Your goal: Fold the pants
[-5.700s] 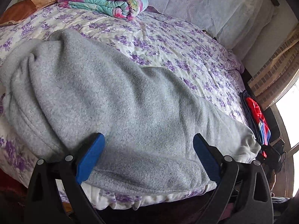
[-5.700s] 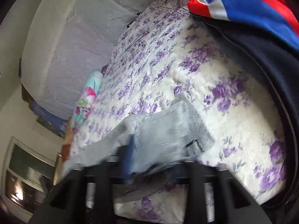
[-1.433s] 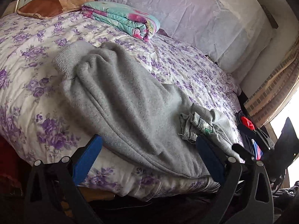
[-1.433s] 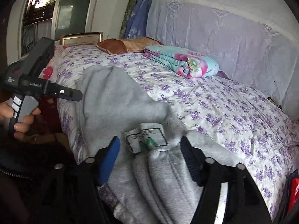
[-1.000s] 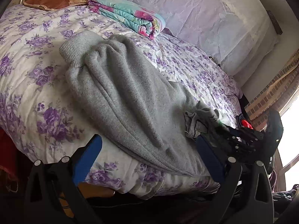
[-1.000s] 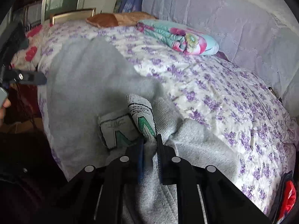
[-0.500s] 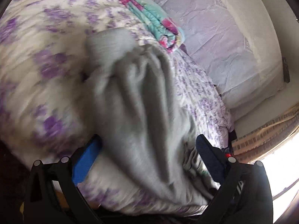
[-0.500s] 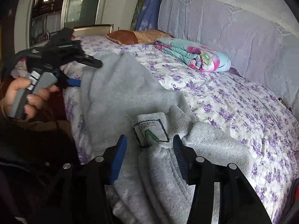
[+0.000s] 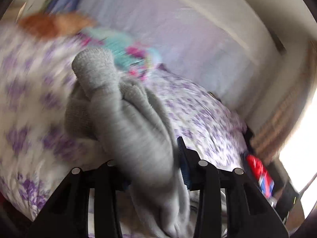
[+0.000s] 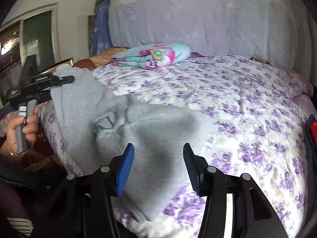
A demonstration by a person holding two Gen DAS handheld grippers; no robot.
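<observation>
Left tongs [image 9: 150, 170] have just clamped the grey sweatpants' [image 10: 158, 127] cuffed legs, lifting them; right tongs [image 10: 158, 167] released, open.

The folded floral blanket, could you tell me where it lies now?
In the right wrist view, the folded floral blanket lies at the bed's far side, beside the brown pillow.

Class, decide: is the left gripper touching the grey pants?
Touching. The left wrist view shows the left gripper closed on a bunched leg of the grey pants.
</observation>
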